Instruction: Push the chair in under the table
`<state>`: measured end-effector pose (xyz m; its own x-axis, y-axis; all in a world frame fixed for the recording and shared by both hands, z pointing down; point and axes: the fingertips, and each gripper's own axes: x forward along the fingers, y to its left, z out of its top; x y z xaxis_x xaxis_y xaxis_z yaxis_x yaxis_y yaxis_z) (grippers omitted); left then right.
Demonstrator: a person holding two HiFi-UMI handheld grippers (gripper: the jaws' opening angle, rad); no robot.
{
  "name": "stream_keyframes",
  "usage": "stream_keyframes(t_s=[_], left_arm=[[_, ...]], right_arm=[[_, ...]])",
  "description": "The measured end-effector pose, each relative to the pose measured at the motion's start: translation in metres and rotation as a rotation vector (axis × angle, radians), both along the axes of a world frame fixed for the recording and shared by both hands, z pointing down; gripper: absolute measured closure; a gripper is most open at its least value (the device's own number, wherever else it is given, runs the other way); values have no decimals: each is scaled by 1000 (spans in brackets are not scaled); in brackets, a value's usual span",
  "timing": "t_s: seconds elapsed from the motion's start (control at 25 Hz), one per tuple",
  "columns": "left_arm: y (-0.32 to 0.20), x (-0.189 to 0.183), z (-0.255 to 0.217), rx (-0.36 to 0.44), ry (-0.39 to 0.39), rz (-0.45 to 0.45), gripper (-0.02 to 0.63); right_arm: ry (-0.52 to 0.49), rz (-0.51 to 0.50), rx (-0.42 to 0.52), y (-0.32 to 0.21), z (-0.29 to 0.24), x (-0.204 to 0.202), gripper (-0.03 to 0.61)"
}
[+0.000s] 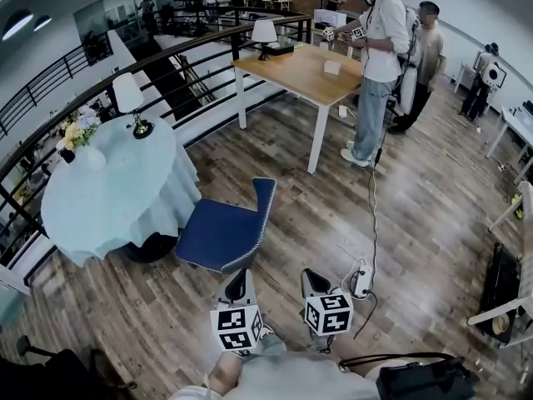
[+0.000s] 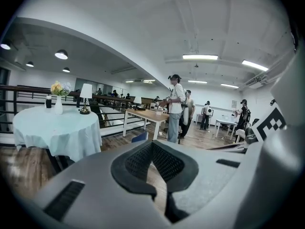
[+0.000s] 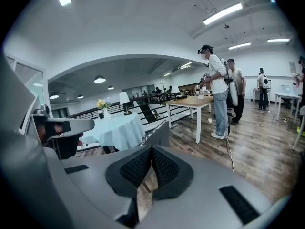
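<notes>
Head view, with both gripper views. Step in hand, as I judge it: the approach, with the push not yet begun.

My left gripper [image 1: 239, 287] and right gripper [image 1: 314, 280] sit low in the head view, side by side. Both point up the picture toward the chair [image 1: 223, 233], and neither touches it. In the left gripper view my left jaws [image 2: 152, 145] are closed pad to pad with nothing between them. In the right gripper view the right jaws [image 3: 151, 150] are likewise closed and empty.

The chair is blue. It stands on the wood floor [image 1: 416, 207] just beside the round table [image 1: 58, 215], whose pale cloth hangs low. The seat's front edge lies near the cloth hem, but most of the seat is out from under the top. The backrest [image 1: 264, 197] stands upright on the side away from the table. The chair's base is hidden under the seat.

On the table are a lamp [image 1: 130, 98] and a vase of flowers [image 1: 80, 136], both set well back from the chair's side.

Next move, as I judge it: carry both closed tips to the outer face of the backrest, which shows just ahead in the right gripper view [image 3: 158, 133]. Set them level with each other and press toward the table. An uneven push would likely turn the chair rather than slide it, and the cloth hem may drag on the seat.
</notes>
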<state>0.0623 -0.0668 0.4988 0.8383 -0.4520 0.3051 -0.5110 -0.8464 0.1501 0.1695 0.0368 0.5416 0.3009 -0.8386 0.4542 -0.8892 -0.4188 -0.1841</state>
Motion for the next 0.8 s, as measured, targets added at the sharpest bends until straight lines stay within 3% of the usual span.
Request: stream_keyframes(t_s=[0.8], left_arm=[[-99,58,13,-23,0,-9,611]], right_arm=[[13,-44,-14,-109,4,58,561]])
